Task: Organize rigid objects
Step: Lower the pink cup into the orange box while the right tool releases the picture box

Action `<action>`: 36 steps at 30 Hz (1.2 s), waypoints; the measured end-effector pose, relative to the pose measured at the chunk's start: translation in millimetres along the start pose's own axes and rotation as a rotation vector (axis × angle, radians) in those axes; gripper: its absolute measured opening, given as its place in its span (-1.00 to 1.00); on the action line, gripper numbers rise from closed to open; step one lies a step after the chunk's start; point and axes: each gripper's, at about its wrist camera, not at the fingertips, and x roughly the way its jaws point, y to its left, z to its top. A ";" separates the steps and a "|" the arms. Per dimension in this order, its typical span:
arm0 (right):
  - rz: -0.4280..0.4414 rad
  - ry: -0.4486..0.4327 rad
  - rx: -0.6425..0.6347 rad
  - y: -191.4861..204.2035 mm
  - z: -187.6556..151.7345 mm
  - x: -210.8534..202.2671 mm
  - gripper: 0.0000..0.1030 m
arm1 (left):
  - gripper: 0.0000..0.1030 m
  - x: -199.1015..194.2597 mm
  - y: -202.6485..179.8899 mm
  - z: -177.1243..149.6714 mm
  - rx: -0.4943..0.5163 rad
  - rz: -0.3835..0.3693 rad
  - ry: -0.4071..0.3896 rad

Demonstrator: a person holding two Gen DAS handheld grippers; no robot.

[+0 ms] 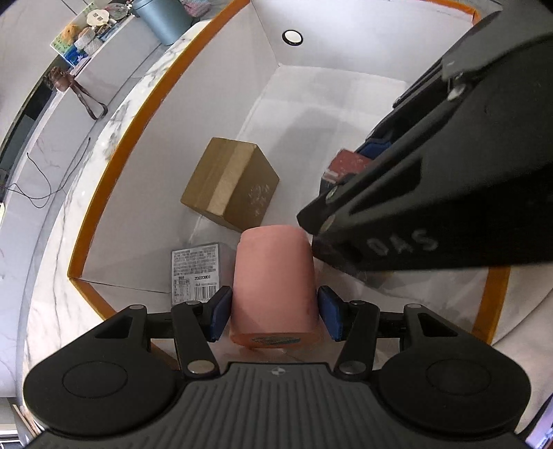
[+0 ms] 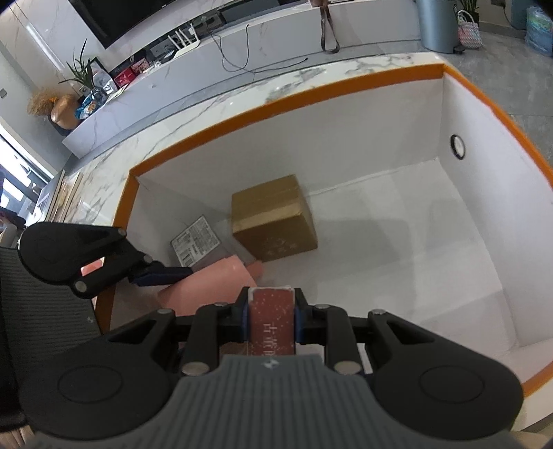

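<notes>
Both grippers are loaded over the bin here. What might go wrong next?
1. The right gripper with its red box hangs close beside the pink cup held by the left gripper; they may bump.
2. The gold box and labelled box sit just below the cup, so it could land on them and tip.

Marble counter [image 2: 193, 114], wall television [image 2: 131, 17]
</notes>
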 end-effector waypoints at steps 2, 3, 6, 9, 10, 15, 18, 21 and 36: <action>0.000 -0.002 0.000 -0.2 -0.7 1.2 -0.56 | 0.22 1.4 -0.8 -0.4 0.003 0.005 -0.002; 0.001 -0.001 0.002 -0.5 -0.3 1.3 -0.56 | 0.23 1.0 -0.8 -1.3 0.003 0.008 -0.005; 0.003 0.001 0.015 -2.9 0.9 1.8 -0.56 | 0.30 -0.5 -1.1 -4.2 0.010 0.019 -0.010; -0.006 0.002 0.037 -6.4 2.7 3.0 -0.53 | 0.31 -3.1 -1.6 -6.8 0.009 0.021 -0.017; -0.009 0.004 0.040 -6.6 3.1 3.0 -0.50 | 0.31 -3.5 -1.4 -7.1 0.010 0.022 -0.018; -0.031 0.020 0.033 -8.2 4.6 1.6 -0.34 | 0.31 -7.7 -3.3 -8.3 0.003 0.026 -0.035; -0.045 0.055 0.011 -7.5 5.0 3.2 -0.19 | 0.31 -13.1 -2.6 -10.4 -0.009 0.032 -0.048; -0.077 0.077 -0.013 -7.0 4.3 3.5 -0.19 | 0.31 -19.7 -1.5 -13.7 -0.032 0.043 -0.056; 0.126 0.187 0.026 -4.5 6.6 2.8 -0.57 | 0.28 -63.9 14.0 -29.3 -0.146 0.087 -0.163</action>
